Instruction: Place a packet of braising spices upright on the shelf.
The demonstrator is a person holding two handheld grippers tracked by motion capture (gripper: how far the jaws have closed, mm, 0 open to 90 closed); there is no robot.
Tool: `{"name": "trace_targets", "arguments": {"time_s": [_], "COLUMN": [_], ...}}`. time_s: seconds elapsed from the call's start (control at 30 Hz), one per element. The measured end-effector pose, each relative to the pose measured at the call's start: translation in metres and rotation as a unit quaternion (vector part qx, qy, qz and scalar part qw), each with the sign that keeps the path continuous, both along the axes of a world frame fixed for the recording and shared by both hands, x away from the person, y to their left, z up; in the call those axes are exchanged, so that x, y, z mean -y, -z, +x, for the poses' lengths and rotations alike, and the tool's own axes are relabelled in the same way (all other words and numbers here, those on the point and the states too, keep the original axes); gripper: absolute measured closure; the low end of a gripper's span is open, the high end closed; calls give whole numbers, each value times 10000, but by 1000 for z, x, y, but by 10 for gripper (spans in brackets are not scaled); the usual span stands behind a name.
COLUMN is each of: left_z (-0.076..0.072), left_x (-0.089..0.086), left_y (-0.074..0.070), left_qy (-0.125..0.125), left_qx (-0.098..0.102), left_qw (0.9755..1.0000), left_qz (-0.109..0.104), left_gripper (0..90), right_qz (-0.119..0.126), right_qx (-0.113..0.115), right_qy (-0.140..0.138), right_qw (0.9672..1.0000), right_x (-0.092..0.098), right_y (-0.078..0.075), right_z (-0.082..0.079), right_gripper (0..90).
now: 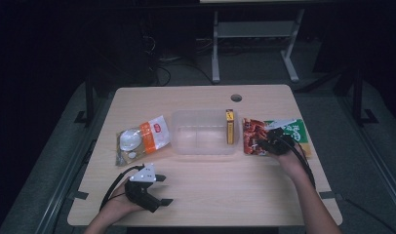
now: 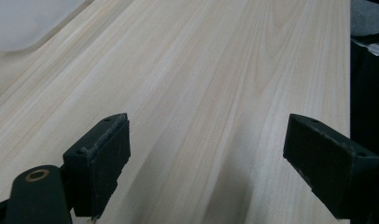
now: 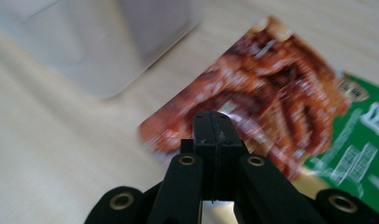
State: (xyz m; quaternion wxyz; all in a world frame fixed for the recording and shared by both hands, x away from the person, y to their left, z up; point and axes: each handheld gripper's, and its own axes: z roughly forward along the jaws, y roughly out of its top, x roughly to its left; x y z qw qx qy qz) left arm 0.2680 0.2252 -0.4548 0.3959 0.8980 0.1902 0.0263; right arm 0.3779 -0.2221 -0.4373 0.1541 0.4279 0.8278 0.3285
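Wooden table (image 1: 210, 195) — clear bin (image 1: 204, 132), two packets (image 1: 141, 139) (image 1: 275, 136).

Table (image 1: 201, 195): pale wood-grain top, smooth, matt, fine straight streaks. Container (image 1: 204, 132) mid-table: translucent frosted plastic, smooth. Red-and-green packet (image 1: 257, 131) toward the right edge: glossy printed film, slightly shiny. Orange-and-clear packet (image 1: 140, 139) toward the left edge: clear shiny plastic film with an orange printed part. Left gripper (image 2: 206, 163) jaws: matt black plastic, pad faces rough and scuffed at the edges. Right gripper (image 3: 214, 128): same matt black plastic, brass-coloured metal rivets.
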Motion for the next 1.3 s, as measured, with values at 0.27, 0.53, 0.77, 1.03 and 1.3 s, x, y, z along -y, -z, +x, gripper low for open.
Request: {"name": "trace_targets", "arguments": {"time_s": [0.27,0.53,0.77,1.03,1.3], "left_z": [1,2,3,3,2], "left_x": [-2,-3,-4,-4,-1], "left_y": [2,2,2,3,4], "left_qy": [-51,-55,-58,-61,21], "left_qx": [-1,59,60,47,35], "left_qw": [10000,9999,9999,9999,9999], "left_qz": [48,101,102,108,166], "left_gripper": [144,144,144,144,145], "right_qz": [47,41,-46,-155,-145], "right_qx": [27,87,-61,-119,-182], "right_qy": [490,937,1091,1075,811], "right_qw": [9988,9956,9940,9940,9964], "right_x": [0,5,3,0,-1], "right_y": [11,14,23,29,29], "right_z": [43,80,102,106,91], "right_gripper": [900,900,900,900,900]}}
